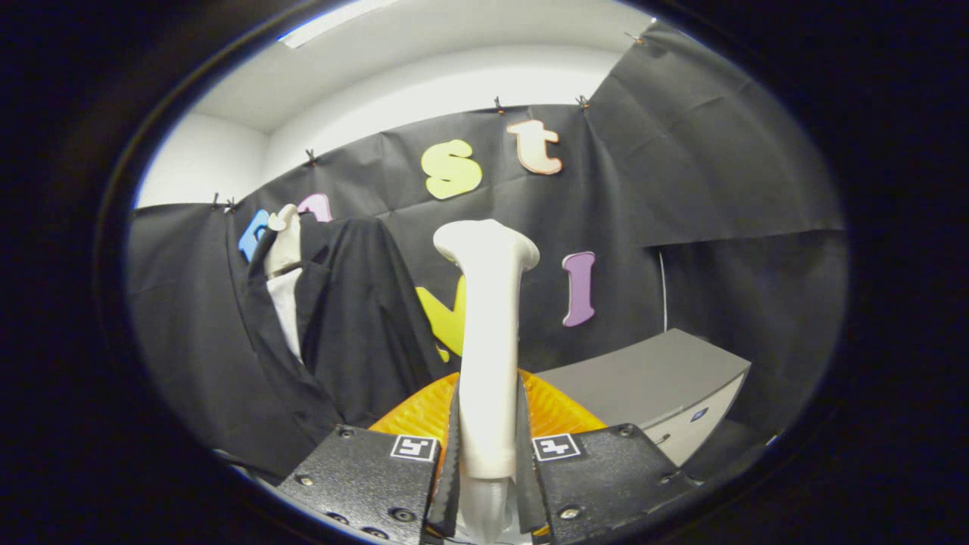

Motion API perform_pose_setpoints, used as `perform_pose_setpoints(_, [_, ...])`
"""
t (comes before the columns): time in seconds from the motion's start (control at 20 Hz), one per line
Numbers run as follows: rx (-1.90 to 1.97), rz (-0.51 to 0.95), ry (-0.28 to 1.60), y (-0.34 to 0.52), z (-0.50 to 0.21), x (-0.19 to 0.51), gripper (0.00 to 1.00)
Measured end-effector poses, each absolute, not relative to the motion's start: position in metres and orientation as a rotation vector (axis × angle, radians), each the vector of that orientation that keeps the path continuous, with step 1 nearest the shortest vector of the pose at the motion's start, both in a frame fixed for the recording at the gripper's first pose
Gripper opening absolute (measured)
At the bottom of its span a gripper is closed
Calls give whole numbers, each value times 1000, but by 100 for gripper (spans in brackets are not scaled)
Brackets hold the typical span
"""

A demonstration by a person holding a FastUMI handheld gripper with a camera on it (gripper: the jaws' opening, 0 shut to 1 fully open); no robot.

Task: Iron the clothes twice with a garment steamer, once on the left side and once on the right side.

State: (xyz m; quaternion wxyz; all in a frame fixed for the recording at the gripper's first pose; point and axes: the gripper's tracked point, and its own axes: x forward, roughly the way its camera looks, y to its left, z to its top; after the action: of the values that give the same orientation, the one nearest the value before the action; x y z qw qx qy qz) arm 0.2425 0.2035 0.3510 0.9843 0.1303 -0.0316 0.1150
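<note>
Gripping the white garment steamer (489, 333) upright, hand-held gripper (488, 462) clenched (both fingers pressing), black clothes (356, 318) beyond.

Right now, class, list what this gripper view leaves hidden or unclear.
- White plastic garment steamer: its base is hidden between the fingers, which press on its handle; steam face turned away.
- Black jacket on the mannequin: hem cut off behind the gripper.
- Grey box: label too small.

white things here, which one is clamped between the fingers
The tall white plastic steamer handle, gripped by the gripper. The white mannequin neck stands beyond, inside the black garment.
</note>
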Motion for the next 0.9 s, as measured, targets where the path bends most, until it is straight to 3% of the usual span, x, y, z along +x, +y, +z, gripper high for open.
perform_pose_setpoints(0.5, [187,366,-133,352,392,205,33])
perform_pose_setpoints(0.9, [135,393,-94,410,382,220,33])
